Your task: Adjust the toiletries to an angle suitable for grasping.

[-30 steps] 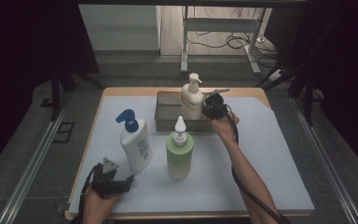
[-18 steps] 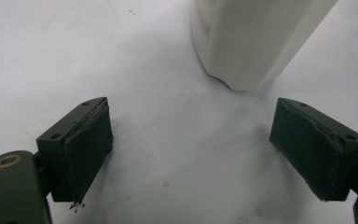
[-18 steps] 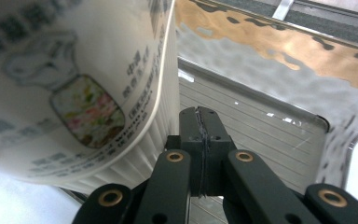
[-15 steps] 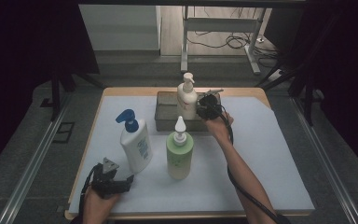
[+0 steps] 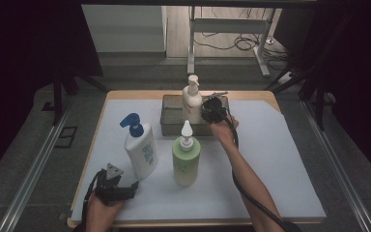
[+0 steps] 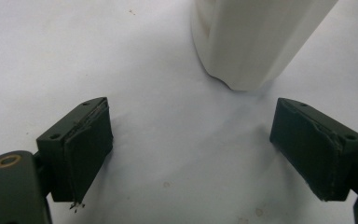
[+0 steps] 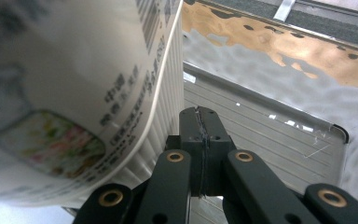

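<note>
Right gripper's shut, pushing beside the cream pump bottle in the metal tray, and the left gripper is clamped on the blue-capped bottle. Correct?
Not quite. The left gripper is open and holds nothing: the left gripper view shows its jaws spread apart over bare table, with the blue-capped bottle ahead, untouched. The rest stands: the right gripper is shut beside the cream pump bottle at the metal tray.

The high view looks down from above the near edge onto the whole white-covered table (image 5: 270, 159). The left gripper view sits very low, close to the big white blue-pump bottle (image 6: 256, 37) (image 5: 141, 152). The right gripper view looks closely at the cream pump bottle (image 7: 74, 93) (image 5: 192, 104) and grey metal tray (image 7: 270, 135) (image 5: 171, 118).
</note>
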Demonstrator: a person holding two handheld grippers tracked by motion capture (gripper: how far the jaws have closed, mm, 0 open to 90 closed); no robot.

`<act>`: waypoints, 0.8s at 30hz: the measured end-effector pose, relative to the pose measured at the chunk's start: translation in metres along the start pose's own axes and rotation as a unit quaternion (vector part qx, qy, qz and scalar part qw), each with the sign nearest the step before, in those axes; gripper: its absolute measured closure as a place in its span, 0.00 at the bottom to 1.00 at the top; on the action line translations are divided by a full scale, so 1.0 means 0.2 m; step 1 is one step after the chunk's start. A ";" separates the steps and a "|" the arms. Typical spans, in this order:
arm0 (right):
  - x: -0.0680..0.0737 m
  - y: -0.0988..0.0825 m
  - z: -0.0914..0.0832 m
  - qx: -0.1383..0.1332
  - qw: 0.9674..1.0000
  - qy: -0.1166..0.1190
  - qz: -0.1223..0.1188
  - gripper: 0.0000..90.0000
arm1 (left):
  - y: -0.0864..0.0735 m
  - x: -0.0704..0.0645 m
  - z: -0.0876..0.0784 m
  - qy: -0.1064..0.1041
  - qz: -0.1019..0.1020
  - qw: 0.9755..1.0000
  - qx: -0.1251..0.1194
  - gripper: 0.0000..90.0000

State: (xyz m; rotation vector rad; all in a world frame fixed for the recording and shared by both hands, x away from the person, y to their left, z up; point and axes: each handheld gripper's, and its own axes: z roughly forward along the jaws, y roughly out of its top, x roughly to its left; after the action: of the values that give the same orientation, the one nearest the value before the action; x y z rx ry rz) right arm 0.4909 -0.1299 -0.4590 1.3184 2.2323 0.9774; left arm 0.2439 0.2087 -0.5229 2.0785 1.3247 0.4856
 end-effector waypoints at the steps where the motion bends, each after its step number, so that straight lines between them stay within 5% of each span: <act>1: 0.00 0.00 0.01 0.001 1.000 0.003 0.003 0.99 | 0.00 0.00 0.00 -0.001 -0.001 1.000 0.000 0.14; 24: 0.12 0.03 0.06 0.007 1.000 0.017 -0.011 0.99 | 0.00 0.00 0.00 0.000 -0.001 1.000 0.000 0.14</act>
State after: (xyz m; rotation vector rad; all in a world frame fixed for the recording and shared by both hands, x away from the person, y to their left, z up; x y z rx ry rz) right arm 0.4904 -0.1028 -0.4614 1.2909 2.2775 0.9848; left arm 0.2439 0.2085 -0.5230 2.0769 1.3262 0.4839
